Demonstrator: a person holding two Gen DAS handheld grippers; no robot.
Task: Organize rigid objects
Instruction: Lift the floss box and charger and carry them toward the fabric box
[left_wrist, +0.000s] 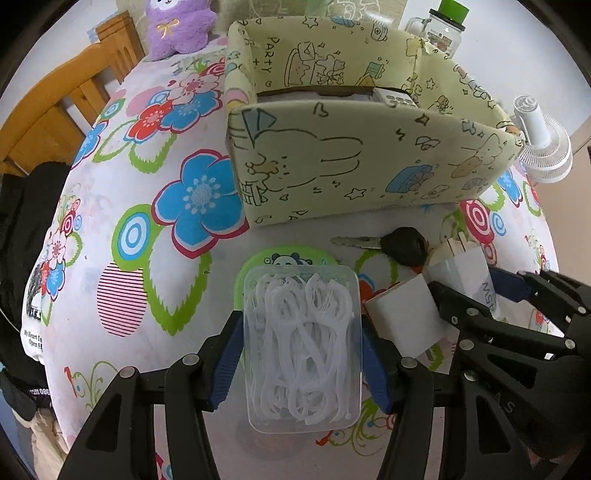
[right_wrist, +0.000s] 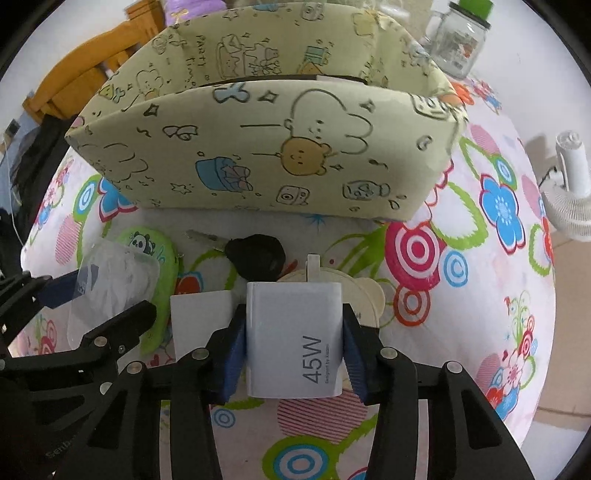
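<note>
A clear plastic box of white floss picks (left_wrist: 303, 350) sits between the blue pads of my left gripper (left_wrist: 300, 328), which is shut on it over the flowered tablecloth. My right gripper (right_wrist: 293, 321) is shut on a white 45W charger (right_wrist: 291, 332), prongs pointing away. Between the two grips lies a small white box (right_wrist: 201, 317). A key with a black head (right_wrist: 255, 258) and a green panda pouch (right_wrist: 147, 240) lie just beyond. Behind them stands the yellow cartoon-print storage bin (right_wrist: 258, 147), open at the top.
A cream round piece (right_wrist: 365, 295) lies under the charger. A remote (left_wrist: 395, 98) rests inside the bin. A glass jar with a green lid (left_wrist: 443, 26), a white fan (left_wrist: 543, 147), a purple plush (left_wrist: 177, 26) and a wooden chair (left_wrist: 74, 92) surround the table.
</note>
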